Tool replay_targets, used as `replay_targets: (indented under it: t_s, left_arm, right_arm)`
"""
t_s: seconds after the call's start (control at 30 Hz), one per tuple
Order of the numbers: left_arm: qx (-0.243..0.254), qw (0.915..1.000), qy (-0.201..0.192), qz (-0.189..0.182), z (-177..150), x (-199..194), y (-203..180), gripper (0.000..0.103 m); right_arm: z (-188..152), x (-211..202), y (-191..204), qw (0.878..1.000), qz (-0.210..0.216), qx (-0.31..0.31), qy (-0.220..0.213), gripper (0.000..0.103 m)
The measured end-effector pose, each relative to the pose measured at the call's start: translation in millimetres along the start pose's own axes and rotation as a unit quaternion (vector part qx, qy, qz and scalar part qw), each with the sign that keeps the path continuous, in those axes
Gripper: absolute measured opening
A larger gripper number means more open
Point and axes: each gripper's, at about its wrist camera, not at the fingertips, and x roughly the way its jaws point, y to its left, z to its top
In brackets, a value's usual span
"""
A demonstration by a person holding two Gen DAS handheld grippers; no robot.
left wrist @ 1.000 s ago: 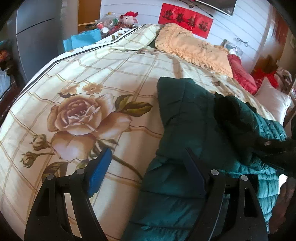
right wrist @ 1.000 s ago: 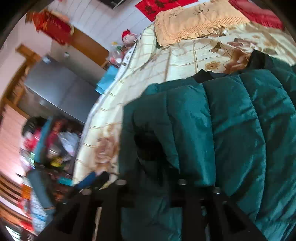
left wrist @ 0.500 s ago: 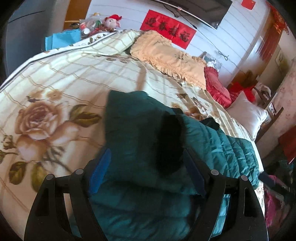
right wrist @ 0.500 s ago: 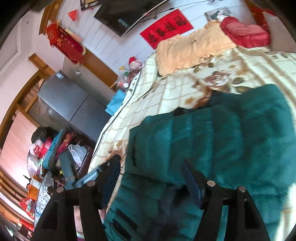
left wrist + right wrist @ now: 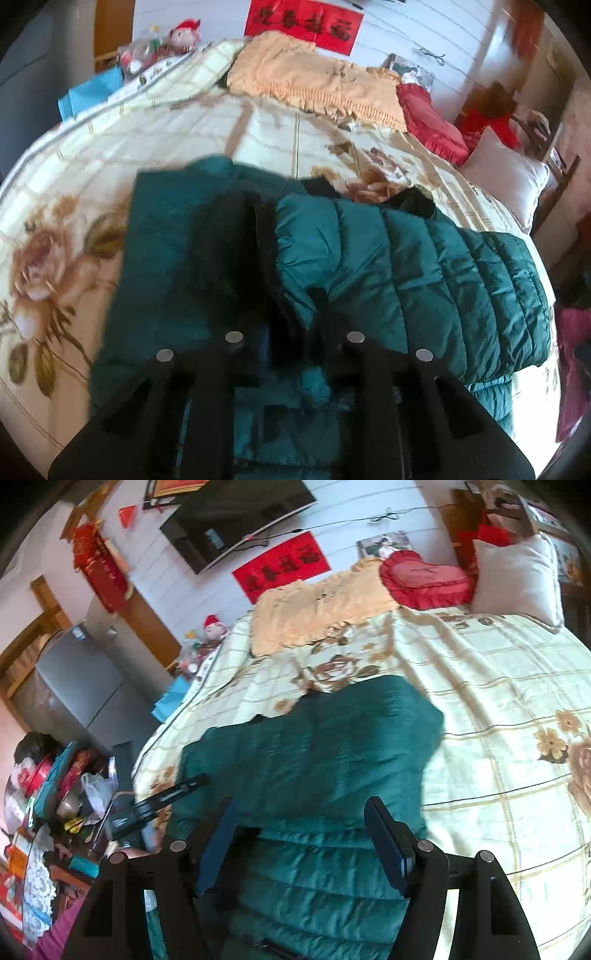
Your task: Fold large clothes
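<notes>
A dark green quilted puffer jacket (image 5: 406,266) lies on the floral bed cover (image 5: 184,140). Its left part is folded over the body, with black lining showing along the fold. My left gripper (image 5: 291,310) is shut on a fold of the jacket at the near edge of the bed. In the right wrist view the jacket (image 5: 317,753) lies flat in front of me. My right gripper (image 5: 301,834) is open and empty just above the jacket's near part. The left gripper (image 5: 166,797) shows there at the jacket's left edge.
A peach pillow cover (image 5: 314,81), a red heart cushion (image 5: 424,578) and a white pillow (image 5: 517,576) lie at the head of the bed. A grey fridge (image 5: 81,690) and a cluttered table (image 5: 55,797) stand left of the bed.
My left gripper has moved onto the jacket and shut on a fold of it. My right gripper has let go of the jacket, opened and drawn back.
</notes>
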Motion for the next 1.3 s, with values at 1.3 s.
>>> replay_targets:
  t_s: [1.3]
  left_arm:
    - [0.000, 0.9941, -0.041, 0.101, 2, -10, 43, 0.018]
  right_arm:
    - [13, 168, 80, 0.980, -0.149, -0.130, 0.034, 0.055]
